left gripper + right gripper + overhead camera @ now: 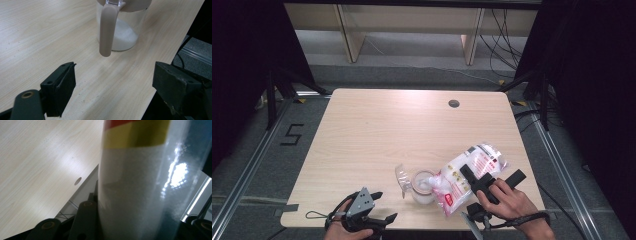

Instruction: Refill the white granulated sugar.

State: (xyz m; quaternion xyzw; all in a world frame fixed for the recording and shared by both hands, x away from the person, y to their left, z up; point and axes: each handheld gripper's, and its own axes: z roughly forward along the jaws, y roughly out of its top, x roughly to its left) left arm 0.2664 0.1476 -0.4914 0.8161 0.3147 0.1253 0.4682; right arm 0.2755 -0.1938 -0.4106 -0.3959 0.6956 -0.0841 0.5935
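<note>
A clear jug (pixel 423 187) with a beige handle (pixel 107 30) stands near the table's front edge, with white granules in its bottom (pixel 123 37). Its clear lid flap (pixel 402 178) hangs open to the left. My right gripper (pixel 492 173) is shut on a clear plastic bag of white granules (pixel 469 170) with red print. The bag is tilted, and its lower end is at the jug's mouth. In the right gripper view the bag (pixel 140 182) sits between the jaws. My left gripper (pixel 386 206) rests at the front left, open and empty, its fingers (pixel 58 87) pointing at the jug from a short way off.
The light wooden table (pixel 377 130) has a round cable hole (pixel 454 103) at the back right. The front edge runs just under both hands. Dark stands and cables flank the table on the floor.
</note>
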